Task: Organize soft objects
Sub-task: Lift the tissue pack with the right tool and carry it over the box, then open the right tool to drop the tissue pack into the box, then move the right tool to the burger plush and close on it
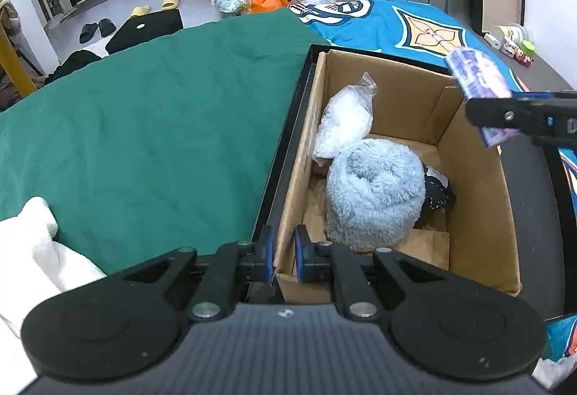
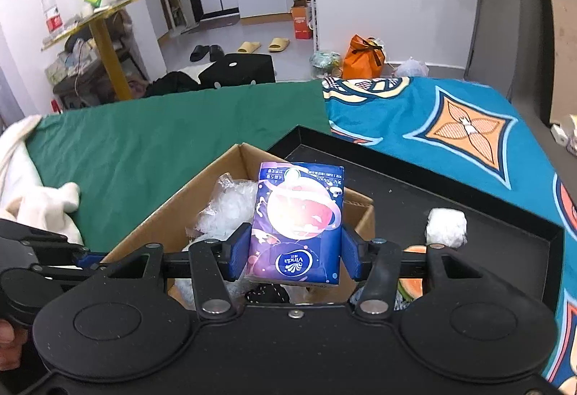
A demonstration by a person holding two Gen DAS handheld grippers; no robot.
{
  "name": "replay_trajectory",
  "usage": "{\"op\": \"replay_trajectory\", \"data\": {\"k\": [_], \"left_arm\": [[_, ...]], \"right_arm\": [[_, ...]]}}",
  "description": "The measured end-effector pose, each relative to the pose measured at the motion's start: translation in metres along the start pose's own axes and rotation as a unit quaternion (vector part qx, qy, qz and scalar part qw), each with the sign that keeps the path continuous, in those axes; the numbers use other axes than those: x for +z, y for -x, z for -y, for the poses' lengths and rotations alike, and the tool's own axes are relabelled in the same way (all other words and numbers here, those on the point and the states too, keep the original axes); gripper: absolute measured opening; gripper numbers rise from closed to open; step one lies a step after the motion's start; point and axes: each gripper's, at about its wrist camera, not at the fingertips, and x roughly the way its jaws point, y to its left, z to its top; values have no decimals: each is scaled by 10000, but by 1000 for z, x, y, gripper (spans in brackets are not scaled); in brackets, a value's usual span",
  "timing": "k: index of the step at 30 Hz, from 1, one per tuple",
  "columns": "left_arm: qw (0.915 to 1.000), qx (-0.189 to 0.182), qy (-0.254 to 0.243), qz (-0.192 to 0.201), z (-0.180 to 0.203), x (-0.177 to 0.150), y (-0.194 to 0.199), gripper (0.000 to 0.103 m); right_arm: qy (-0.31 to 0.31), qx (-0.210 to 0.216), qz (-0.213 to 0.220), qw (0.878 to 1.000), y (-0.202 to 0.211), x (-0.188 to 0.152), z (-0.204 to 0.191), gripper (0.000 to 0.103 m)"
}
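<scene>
The left gripper (image 1: pixel 284 252) sat nearest the lens, its blue pads pinched on the near-left wall of the cardboard box (image 1: pixel 472 185), the jaws clamped on that thin card. Inside the box lay a rolled pale-blue fleece (image 1: pixel 375 189), with a clear plastic bag (image 1: pixel 342 121) against the box's far-left wall and a dark speckled item (image 1: pixel 436 191) (only partly seen) to the right of the fleece. The right gripper (image 2: pixel 295 247) was clamped on a purple tissue pack (image 2: pixel 297 225), which it held above the box. The box stood in a black tray (image 2: pixel 468 178). Left of the box spread a green sheet (image 1: pixel 162 106), bearing a white towel (image 1: pixel 39 250).
</scene>
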Motion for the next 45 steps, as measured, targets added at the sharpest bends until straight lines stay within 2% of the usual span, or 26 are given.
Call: {"op": "replay_trajectory", "data": {"k": [8, 11, 14, 22, 29, 36, 39, 44, 45], "left_arm": [[9999, -134, 54, 56, -4, -1, -4, 11], [9997, -204, 102, 46, -7, -1, -5, 11], [9996, -244, 123, 39, -10, -2, -5, 11], [9995, -288, 98, 17, -9, -1, -7, 12], [9997, -220, 67, -13, -7, 0, -7, 12], [9998, 41, -201, 11, 4, 1, 0, 12], [9994, 138, -289, 111, 8, 2, 6, 15], [9994, 242, -258, 55, 10, 6, 9, 17], [9992, 274, -273, 47, 10, 7, 10, 19]], "right_arm": [[202, 52, -167, 9996, -19, 4, -12, 51], [322, -189, -262, 9990, -24, 3, -17, 54], [278, -264, -277, 9989, -23, 3, -14, 59], [127, -233, -158, 9995, -7, 2, -11, 63], [-465, -126, -76, 9988, 8, 4, 19, 63], [-818, -139, -73, 9965, 18, -2, 45, 63], [-998, -108, -85, 9949, 20, -6, 56, 63], [-1222, -100, -159, 9923, 20, -14, 73, 63], [-1263, -84, -174, 9918, 20, -15, 76, 63]]}}
